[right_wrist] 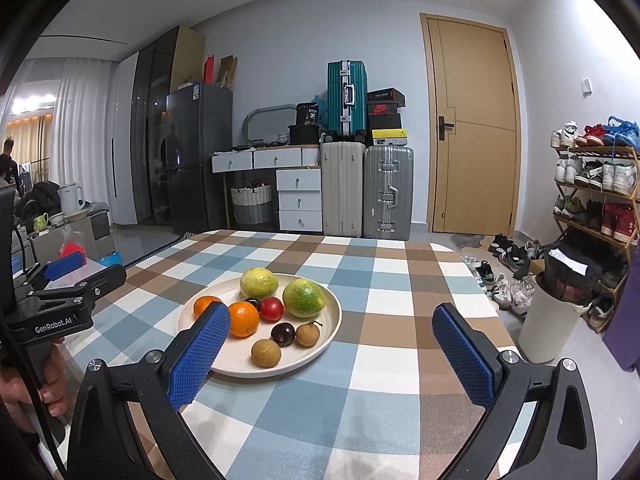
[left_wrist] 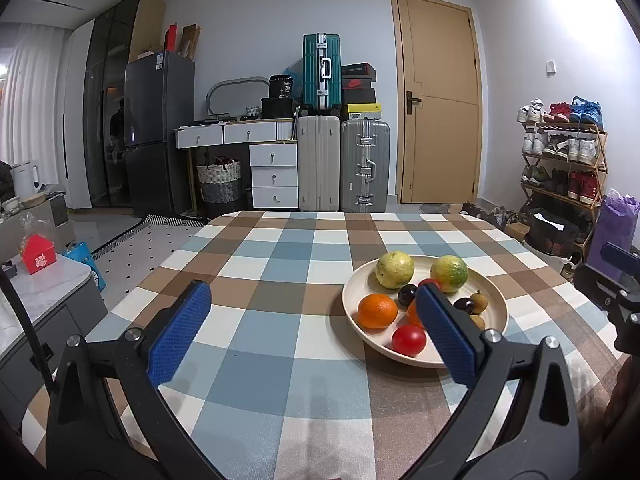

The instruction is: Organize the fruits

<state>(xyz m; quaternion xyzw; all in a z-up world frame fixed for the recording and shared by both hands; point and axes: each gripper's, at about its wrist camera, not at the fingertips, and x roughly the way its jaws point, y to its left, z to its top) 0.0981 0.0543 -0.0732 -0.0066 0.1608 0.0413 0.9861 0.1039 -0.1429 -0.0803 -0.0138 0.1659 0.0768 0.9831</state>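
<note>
One cream plate [right_wrist: 328, 322] ahead of both grippers, holding two yellow-green citrus [right_wrist: 259, 282], two oranges [right_wrist: 243, 319], one red tomato [right_wrist: 271, 309], two dark plums [right_wrist: 283, 334], two brown longans [right_wrist: 266, 353]. Nine fruits altogether.

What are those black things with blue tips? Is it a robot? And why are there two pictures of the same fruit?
No robot: a person holds one hand-held gripper in each hand, like big tongs with blue pads. Each carries a camera looking along its fingers, so you get two pictures. One shows the left hand-held gripper, the other the right hand-held gripper. Both are open and hold nothing. On the checkered tablecloth sits a plate with oranges, a red tomato, two yellow-green fruits and small brown and dark fruits.
</note>
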